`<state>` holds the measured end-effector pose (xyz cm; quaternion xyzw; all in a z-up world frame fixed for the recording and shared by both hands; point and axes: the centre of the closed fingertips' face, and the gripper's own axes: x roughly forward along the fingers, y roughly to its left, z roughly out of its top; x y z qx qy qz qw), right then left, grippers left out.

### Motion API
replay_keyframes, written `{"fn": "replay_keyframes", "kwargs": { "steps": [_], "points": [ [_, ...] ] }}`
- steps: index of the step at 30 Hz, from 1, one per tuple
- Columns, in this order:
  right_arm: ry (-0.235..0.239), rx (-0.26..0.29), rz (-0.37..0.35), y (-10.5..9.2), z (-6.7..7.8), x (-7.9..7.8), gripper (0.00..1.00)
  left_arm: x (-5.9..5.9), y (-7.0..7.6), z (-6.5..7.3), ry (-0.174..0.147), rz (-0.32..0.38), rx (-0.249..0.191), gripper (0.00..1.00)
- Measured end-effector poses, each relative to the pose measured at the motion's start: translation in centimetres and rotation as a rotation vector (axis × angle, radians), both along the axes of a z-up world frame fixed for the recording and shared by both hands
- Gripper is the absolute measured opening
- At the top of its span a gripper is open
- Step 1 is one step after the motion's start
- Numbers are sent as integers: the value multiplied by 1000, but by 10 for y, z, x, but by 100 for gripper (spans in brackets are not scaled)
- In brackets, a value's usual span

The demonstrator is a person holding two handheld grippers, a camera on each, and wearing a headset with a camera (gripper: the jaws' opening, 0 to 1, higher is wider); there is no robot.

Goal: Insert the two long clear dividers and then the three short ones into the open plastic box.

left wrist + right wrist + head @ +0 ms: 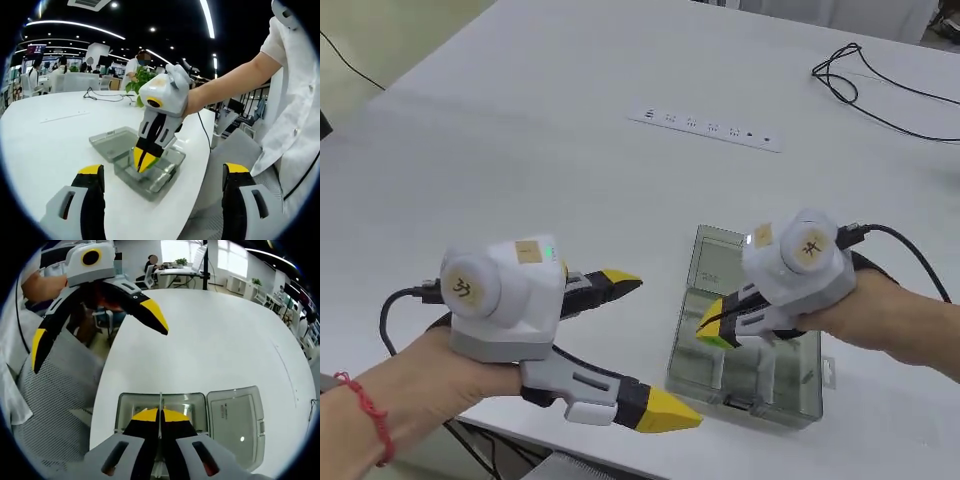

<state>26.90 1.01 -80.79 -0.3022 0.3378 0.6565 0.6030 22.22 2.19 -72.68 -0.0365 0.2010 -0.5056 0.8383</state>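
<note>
The clear plastic box lies near the table's front edge, its lid folded open behind it. My right gripper hangs over the box, shut on a thin clear divider that I see edge-on, standing upright across the box. In the right gripper view my right gripper points down into the box, next to the lid. My left gripper is wide open and holds nothing, a short way left of the box. From the left gripper view, my left gripper faces the box.
A white power strip lies at the table's middle back. A black cable loops at the back right. The table's front edge runs just below the box. Other people sit at desks far behind.
</note>
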Motion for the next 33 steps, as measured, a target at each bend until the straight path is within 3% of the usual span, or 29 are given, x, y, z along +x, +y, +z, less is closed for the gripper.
{"fn": "replay_keyframes", "kwargs": {
  "steps": [8,13,27,33],
  "points": [
    [-8,-16,5,0,-1,-1,2,0,-1,-1,-1,-6,1,100],
    [-33,-50,26,0,-9,-2,2,1,1,-3,1,-1,11,100],
    [-23,-50,-4,-2,-9,-1,4,5,7,-5,-11,-1,51,100],
    [-8,13,-55,-1,11,0,12,5,7,-3,-16,-1,56,100]
  ]
}}
